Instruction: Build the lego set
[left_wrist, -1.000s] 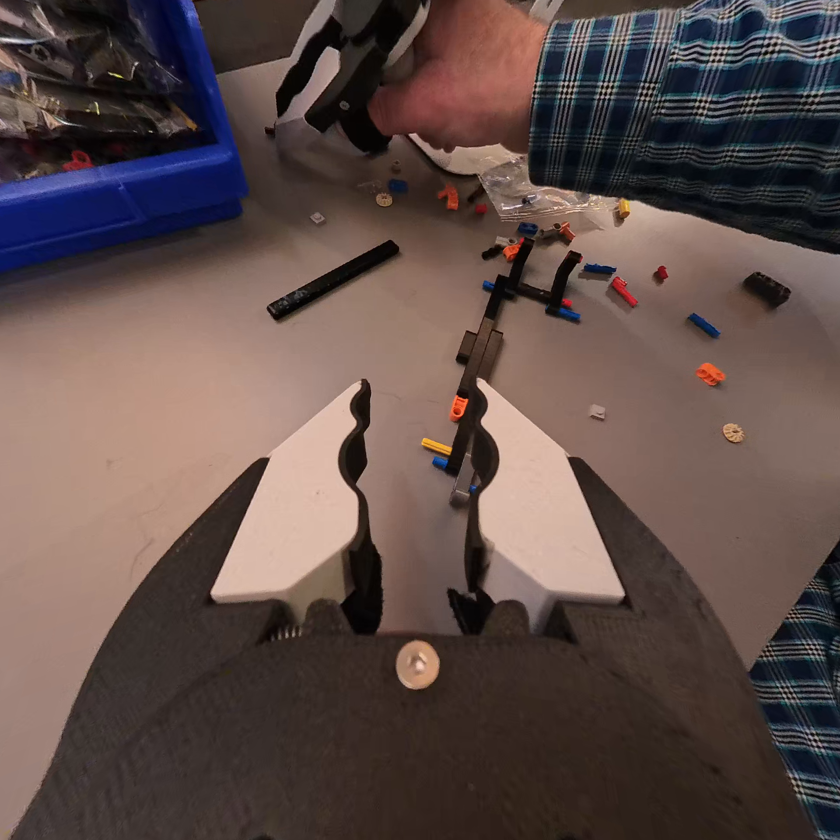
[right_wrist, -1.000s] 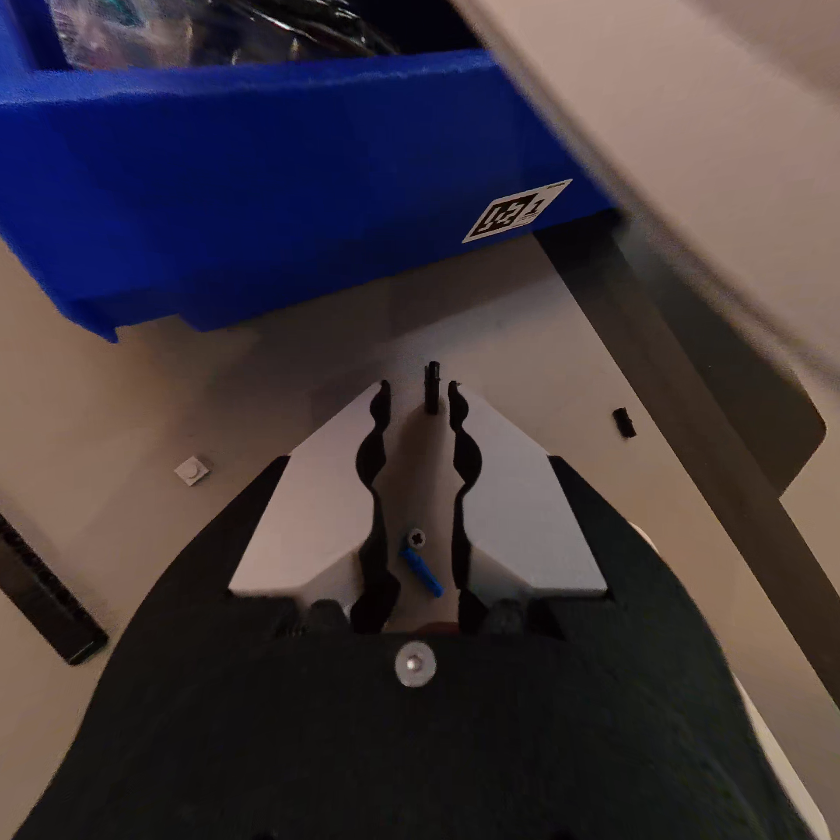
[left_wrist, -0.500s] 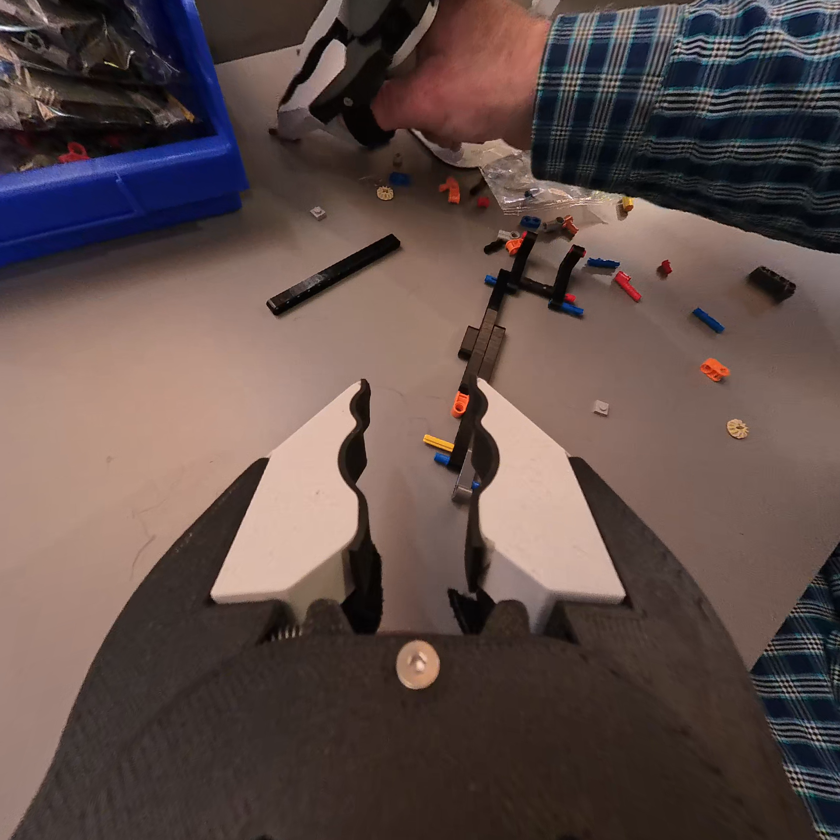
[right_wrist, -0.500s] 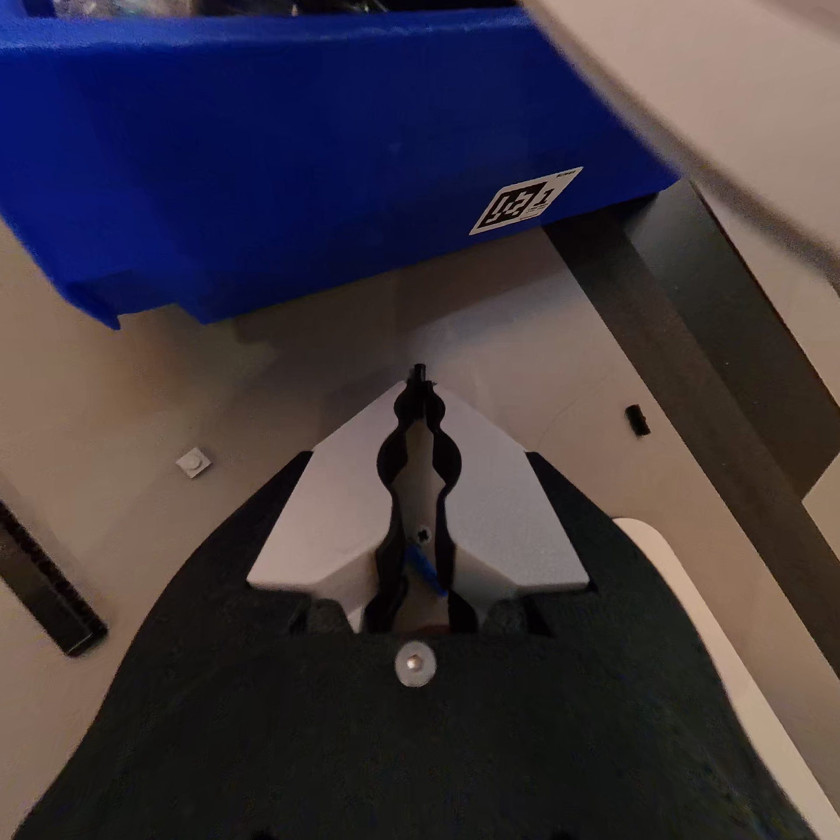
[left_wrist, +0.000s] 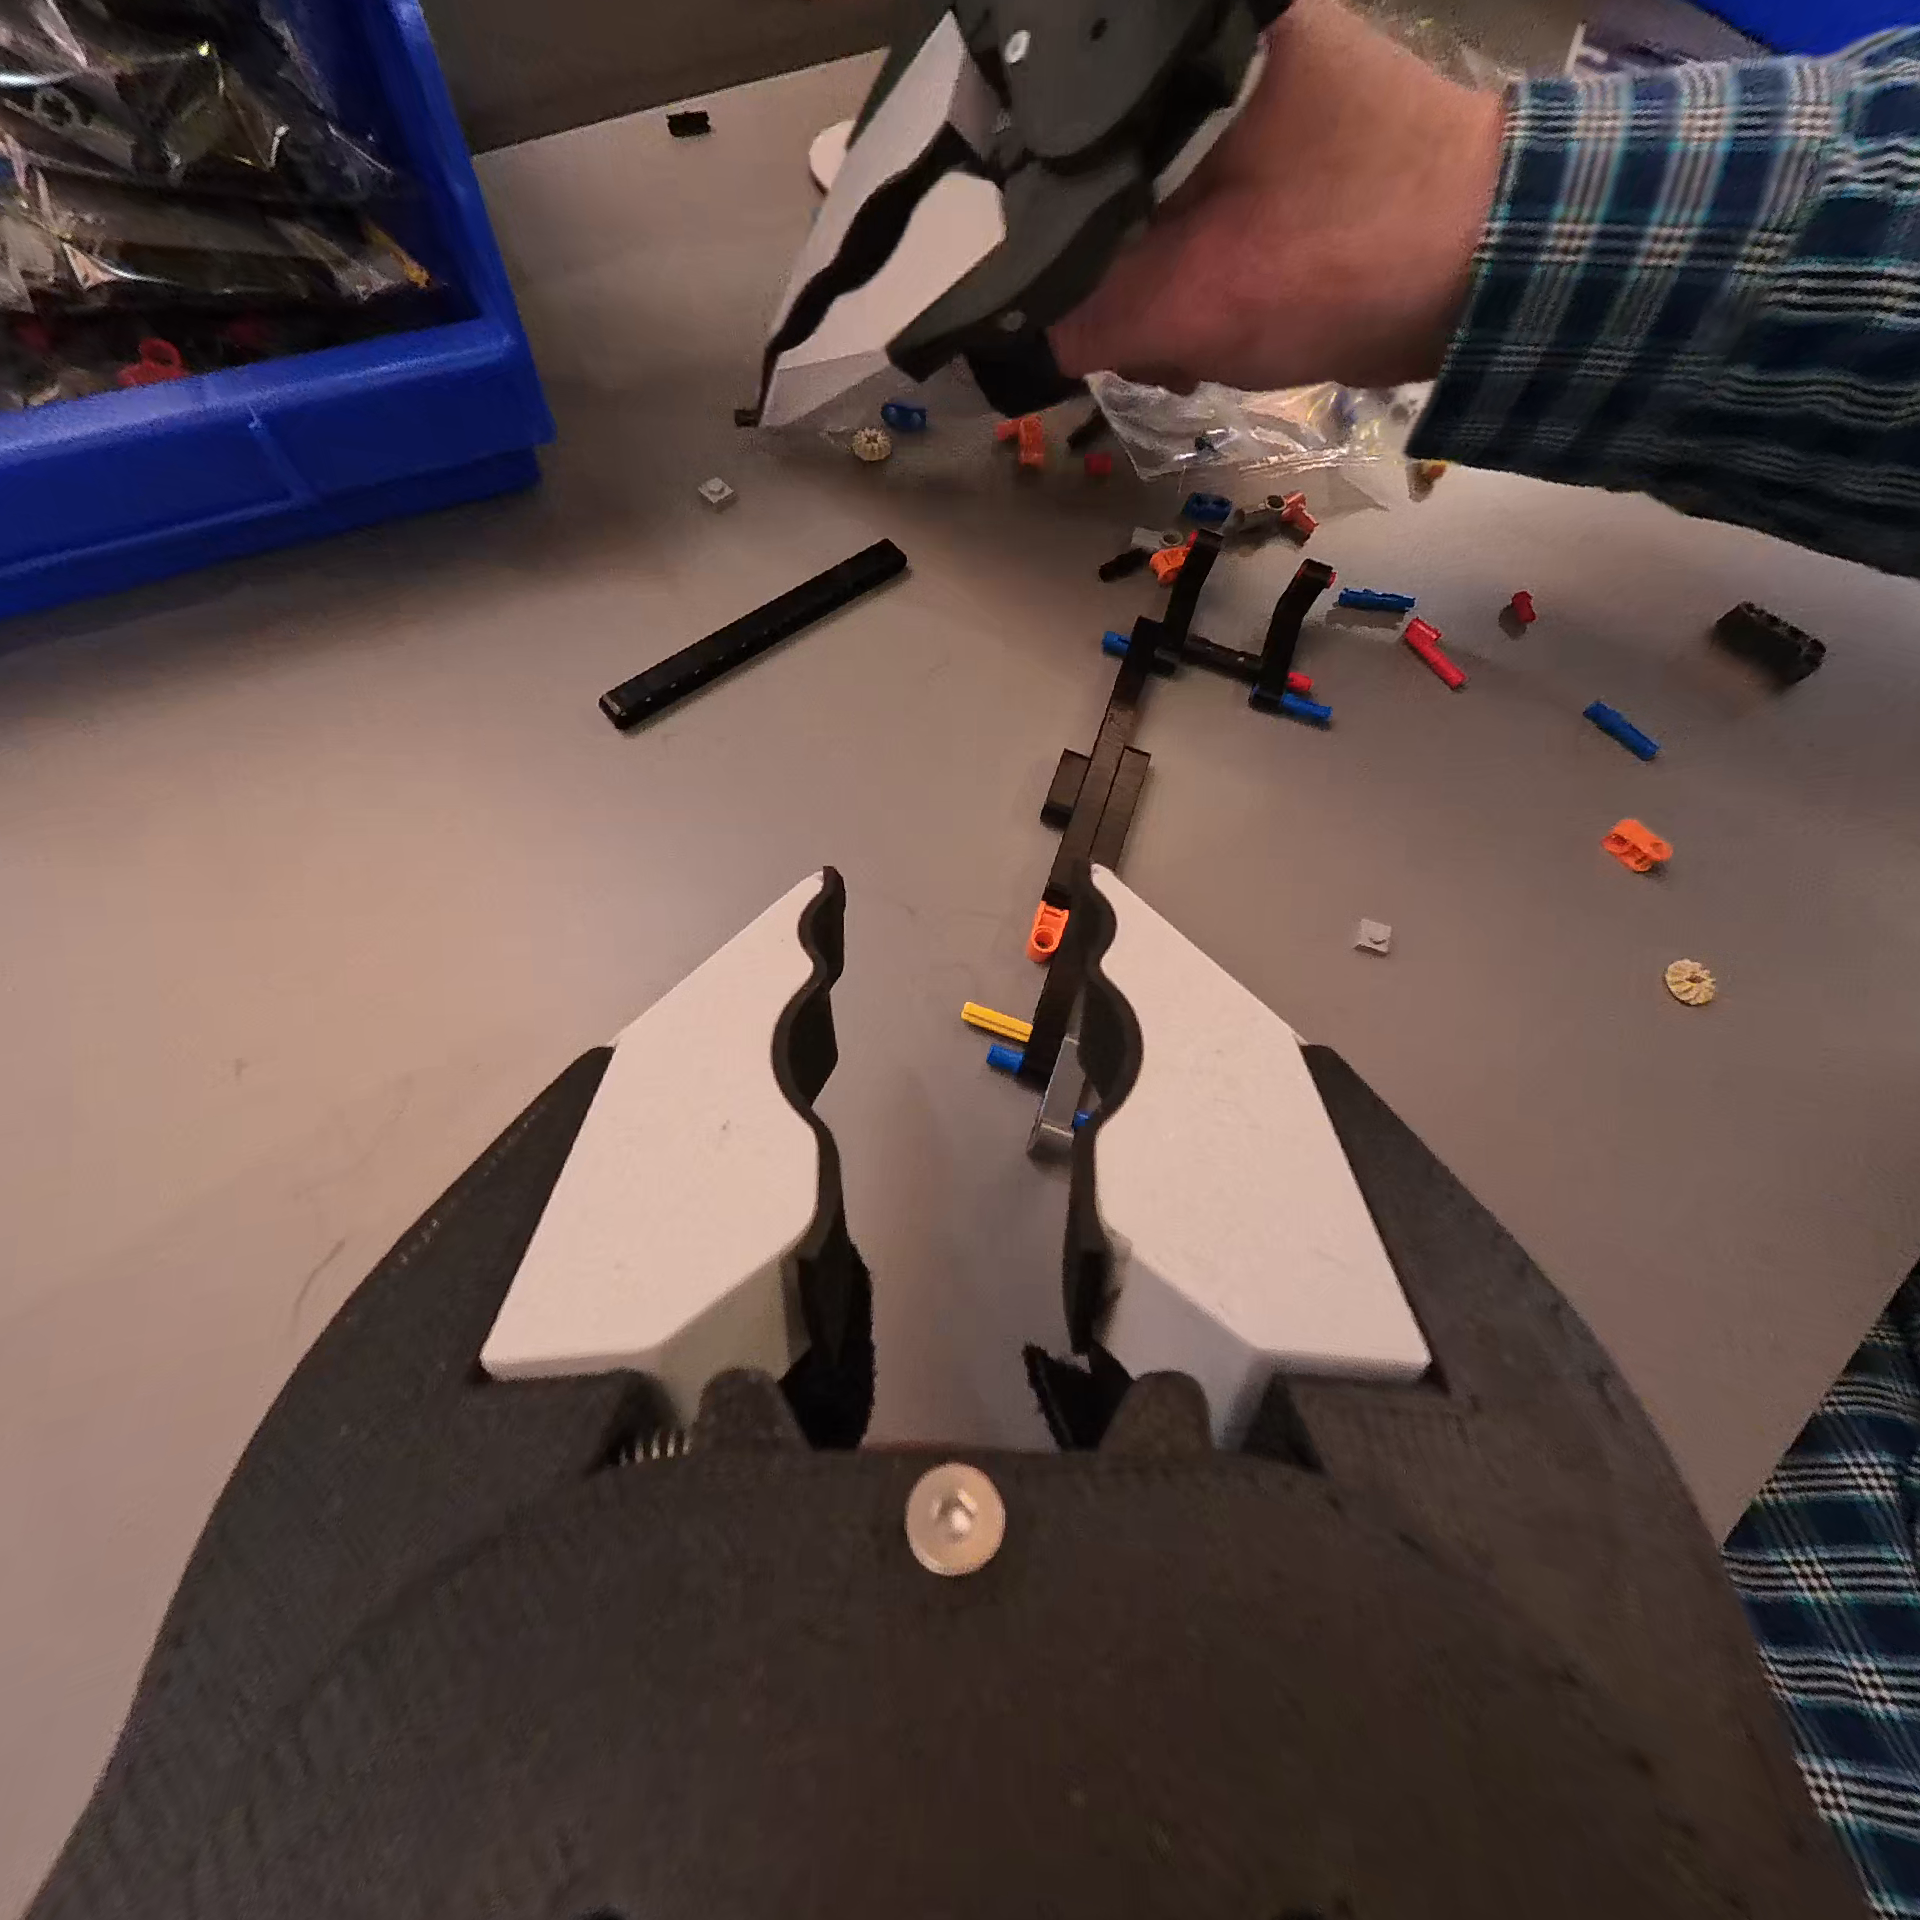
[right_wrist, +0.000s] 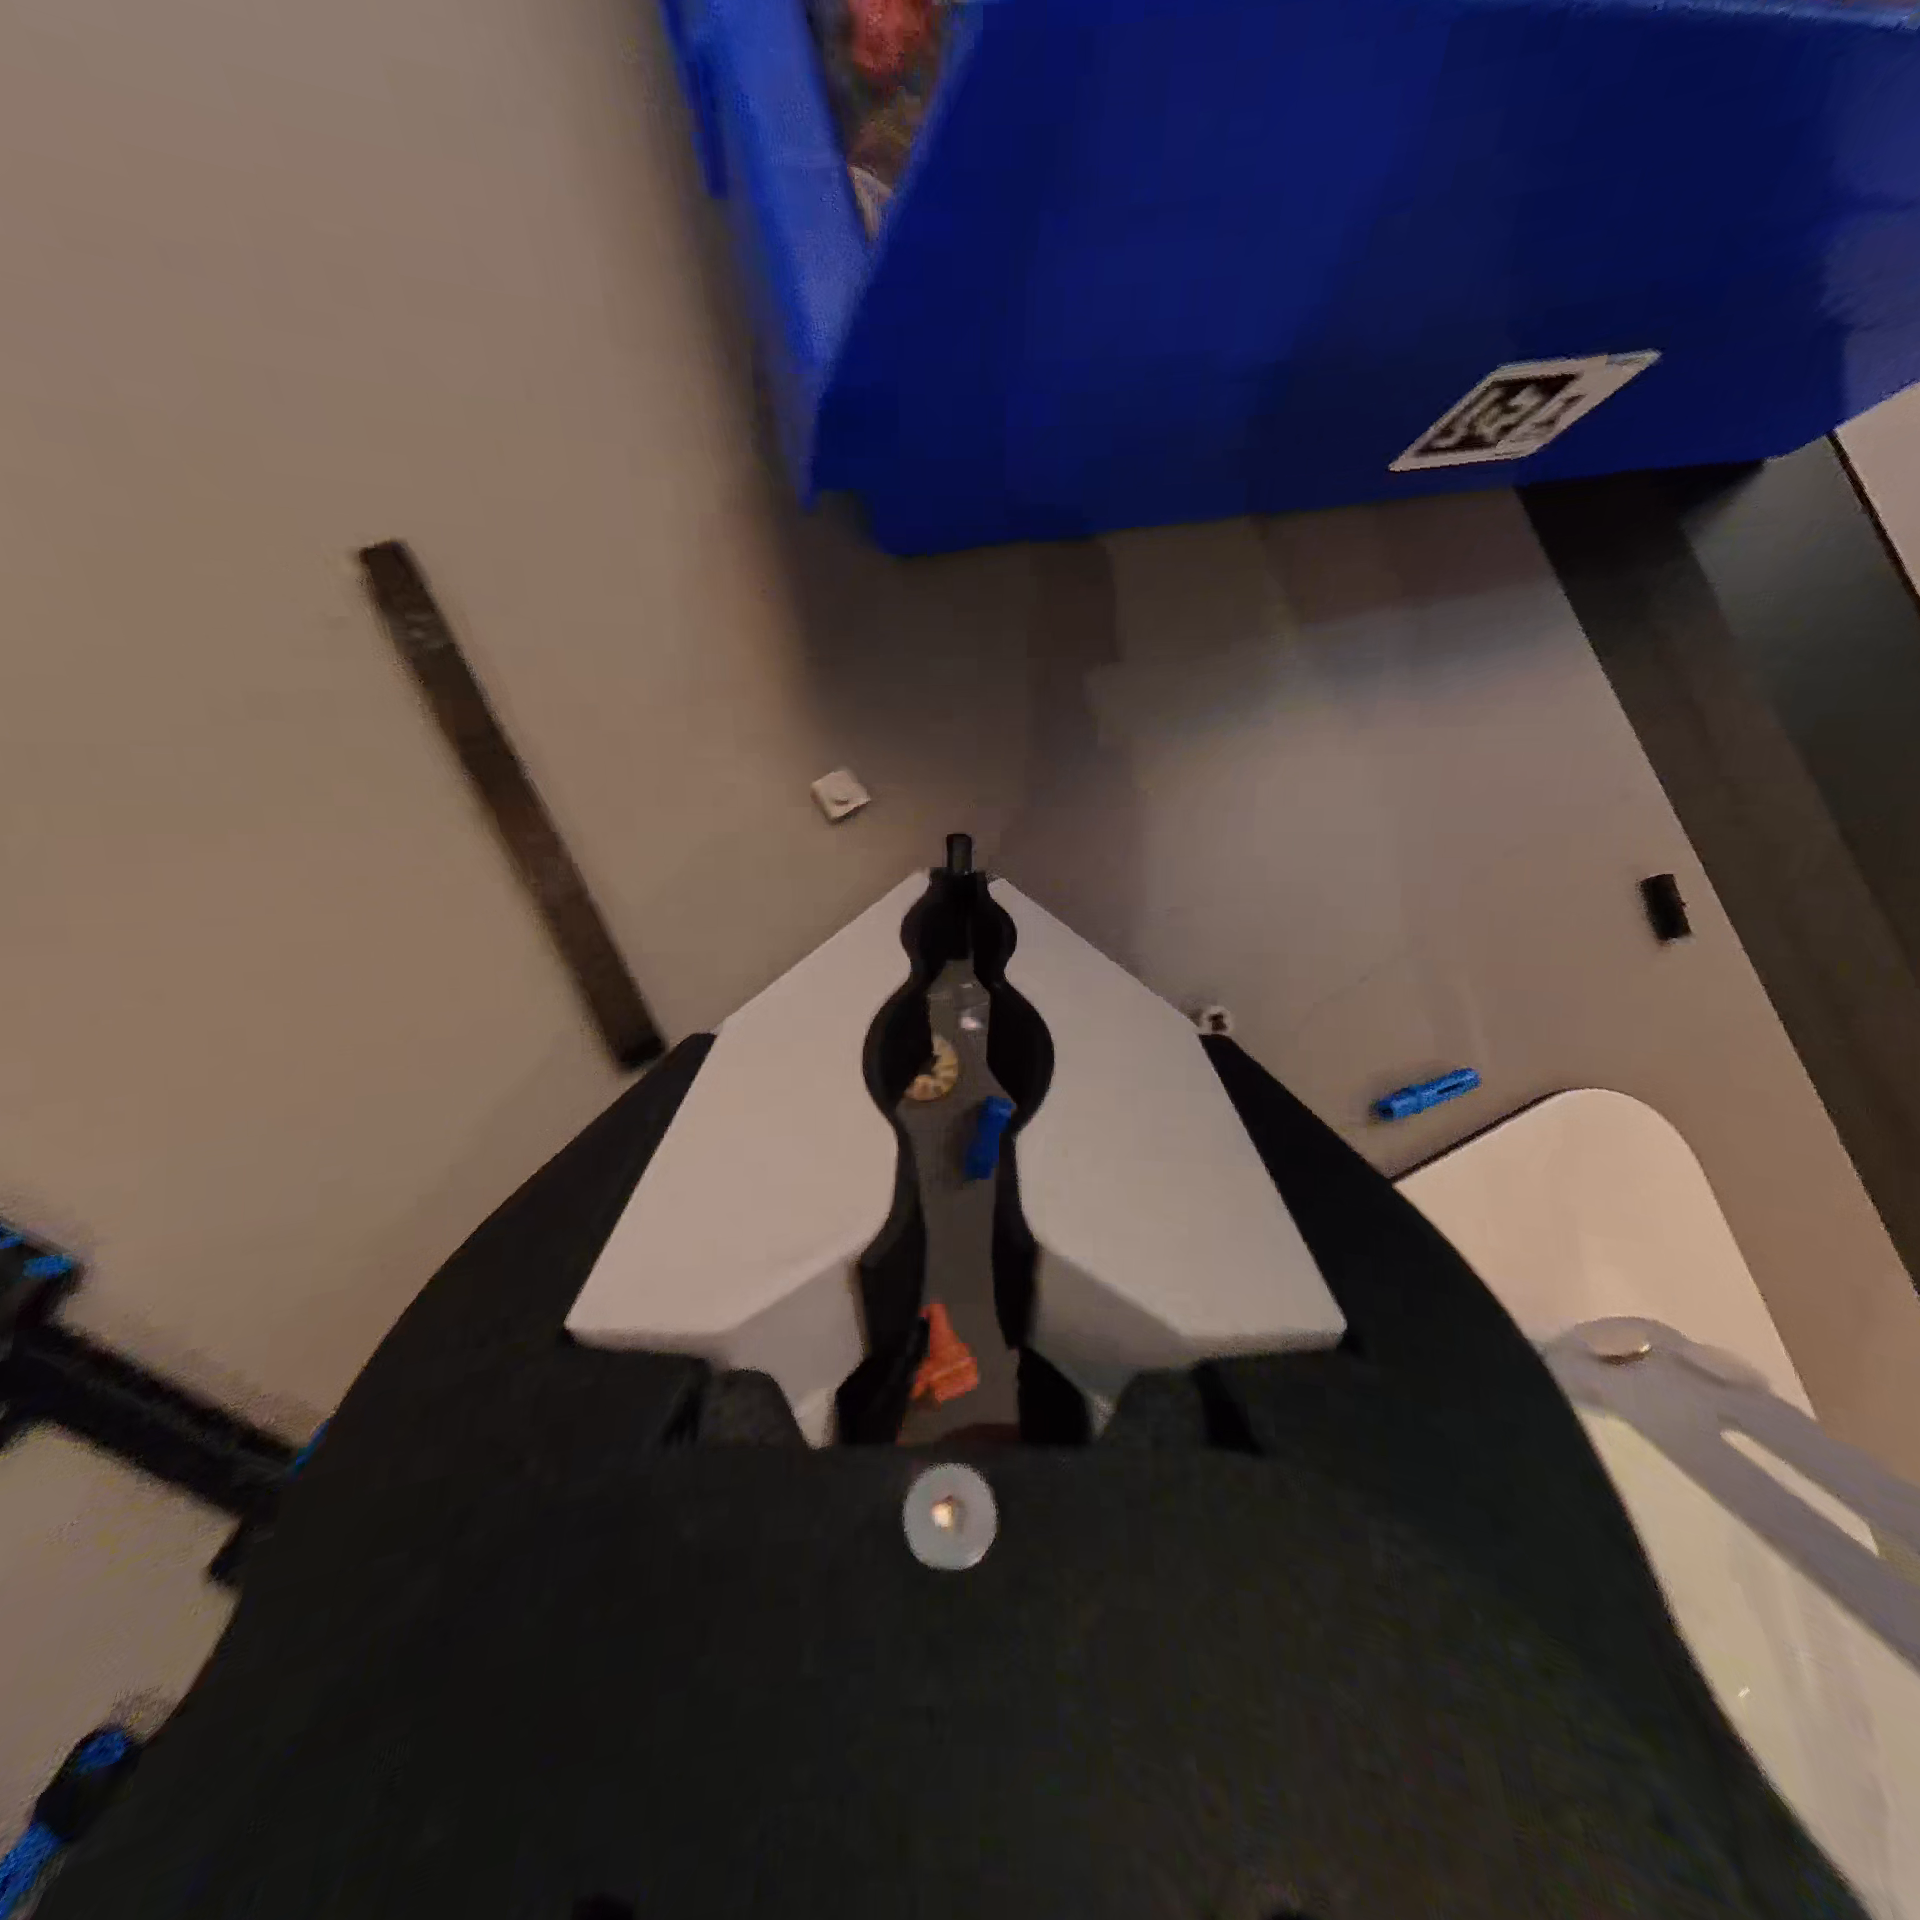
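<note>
Right gripper (right_wrist: 957, 883) clamped on small black pin (right_wrist: 957, 854), lifted near blue bin (left_wrist: 260, 457) at table's far edge, likely for carrying to black frame (left_wrist: 1101, 790) mid-table, where left gripper (left_wrist: 961, 894), jaws apart, straddles its near end to steady it.

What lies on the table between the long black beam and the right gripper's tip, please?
In the left wrist view, one small grey stud piece lies between the beam and the right gripper; the table there is otherwise bare.
</note>
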